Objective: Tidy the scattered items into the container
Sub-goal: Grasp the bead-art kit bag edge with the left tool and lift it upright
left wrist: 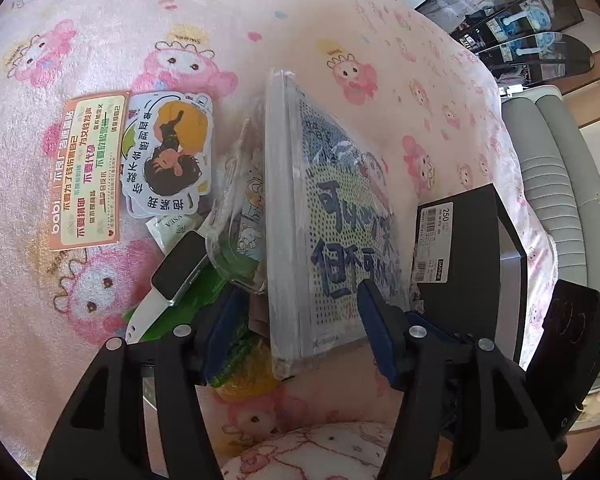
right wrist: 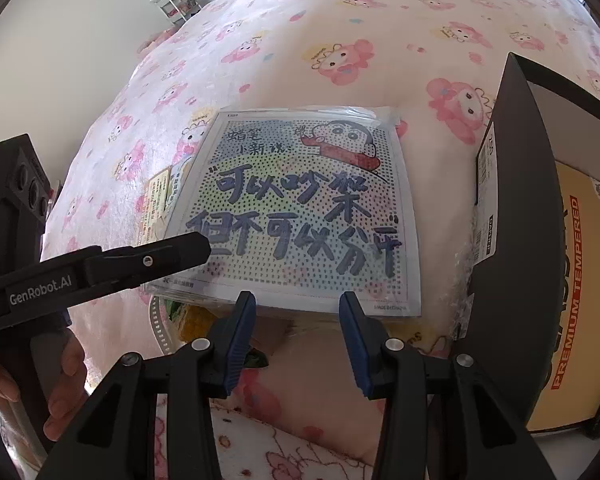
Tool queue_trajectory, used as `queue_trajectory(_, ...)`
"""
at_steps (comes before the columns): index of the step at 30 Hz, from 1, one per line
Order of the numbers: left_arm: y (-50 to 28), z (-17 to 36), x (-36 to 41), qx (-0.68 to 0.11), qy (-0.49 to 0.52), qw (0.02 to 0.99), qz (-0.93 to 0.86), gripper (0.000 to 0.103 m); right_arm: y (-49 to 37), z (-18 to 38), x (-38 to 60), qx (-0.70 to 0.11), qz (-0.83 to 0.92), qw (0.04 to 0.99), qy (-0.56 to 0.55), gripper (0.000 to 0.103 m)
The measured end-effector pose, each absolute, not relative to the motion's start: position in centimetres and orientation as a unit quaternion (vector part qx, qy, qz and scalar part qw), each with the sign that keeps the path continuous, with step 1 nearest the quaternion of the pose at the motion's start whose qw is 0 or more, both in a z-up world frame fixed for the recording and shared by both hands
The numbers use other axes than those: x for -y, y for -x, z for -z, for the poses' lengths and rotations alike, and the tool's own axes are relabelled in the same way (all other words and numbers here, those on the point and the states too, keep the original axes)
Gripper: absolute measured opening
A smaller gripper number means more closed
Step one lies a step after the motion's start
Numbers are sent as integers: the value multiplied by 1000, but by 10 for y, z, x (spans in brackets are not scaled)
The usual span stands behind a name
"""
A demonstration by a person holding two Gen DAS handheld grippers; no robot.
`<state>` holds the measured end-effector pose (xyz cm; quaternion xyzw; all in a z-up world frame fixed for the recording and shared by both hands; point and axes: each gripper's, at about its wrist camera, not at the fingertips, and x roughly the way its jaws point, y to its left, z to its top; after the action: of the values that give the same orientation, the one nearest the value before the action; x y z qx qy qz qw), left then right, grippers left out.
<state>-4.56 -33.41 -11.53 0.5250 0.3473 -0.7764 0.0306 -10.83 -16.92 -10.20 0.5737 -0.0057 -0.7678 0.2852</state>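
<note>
The flat bagged picture sheet [right wrist: 308, 208] lies on the bed [right wrist: 340, 20], just beyond the open, empty right tongs [right wrist: 298, 308], its printed top pointing far; left tongs [left wrist: 300, 300] gape over its near edge.

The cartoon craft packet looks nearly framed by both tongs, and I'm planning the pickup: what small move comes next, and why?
Probably ease the right tongs forward over the cartoon craft packet's near edge, then close. They stand open and empty just short of that edge, and the black box lies open right beside it. The left tongs are open too, straddling the packet's edge.
</note>
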Motion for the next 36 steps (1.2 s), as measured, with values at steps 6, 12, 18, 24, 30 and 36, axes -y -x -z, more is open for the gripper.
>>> queue_trajectory(6,43,119,345,-380,-514,30,768,41,108,102,169,0,772,284,-569,39)
queue_trajectory(12,38,111,335,-388,-518,16,763,36,109,102,172,-21,771,283,-570,39)
queue_trajectory(18,35,103,331,-420,-488,22,765,44,109,100,168,-20,767,302,-566,39)
queue_trajectory(24,23,82,326,-408,-467,15,784,46,108,99,169,-36,773,300,-557,39)
queue_trajectory(30,47,95,322,-378,-487,16,788,47,108,104,172,-38,775,294,-558,39)
queue_trajectory(36,44,90,326,-366,-475,24,800,17,101,106,173,-41,763,308,-567,39)
